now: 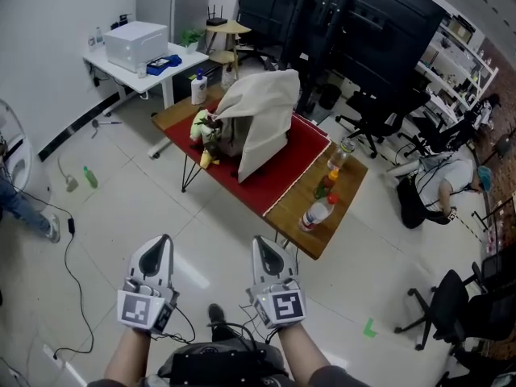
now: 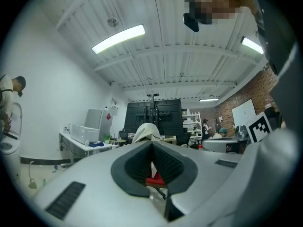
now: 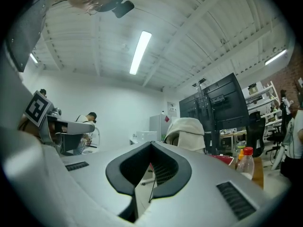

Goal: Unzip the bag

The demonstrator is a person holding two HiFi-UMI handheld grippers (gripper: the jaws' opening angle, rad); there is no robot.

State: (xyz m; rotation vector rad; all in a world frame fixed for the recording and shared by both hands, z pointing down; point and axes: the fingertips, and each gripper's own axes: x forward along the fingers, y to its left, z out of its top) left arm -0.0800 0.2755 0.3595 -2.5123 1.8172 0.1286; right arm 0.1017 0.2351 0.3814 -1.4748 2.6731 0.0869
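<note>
Left gripper (image 1: 160,247) and right gripper (image 1: 264,248), head view: both pairs of jaws pressed together, nothing pinched. They are held side by side low in the frame over bare floor tiles, marker cubes toward the wearer, tips aimed at the table (image 1: 324,230). Left forearm (image 1: 127,361) and right forearm (image 1: 308,351) run roughly parallel, with the grippers about level. Bag (image 1: 262,113), same view: pale cloth, standing upright on a red cloth (image 1: 282,176) that covers the middle of the table, well apart from both grippers. No zip can be made out at this range. Soft toys (image 1: 203,134) lie just beside the bag on its left; a clear bottle (image 1: 318,214) with a red cap lies on the bare wood near the table's near end. Left gripper view: jaws closed tip to tip, only a thin slit between the dark pads and nothing in it. The bag shows small and far above the jaw tips, and a strip of the red cloth shows through the slit. Right gripper view: jaws likewise shut and empty, bag upright in the distance just right of the tips, bottle farther right. Progress, as judged: nothing done. The bag is untouched and the zip is not located. Remaining: close the gap to the table, open the jaws, steady the bag with one gripper, take the zip pull with the other and draw it along.
</note>
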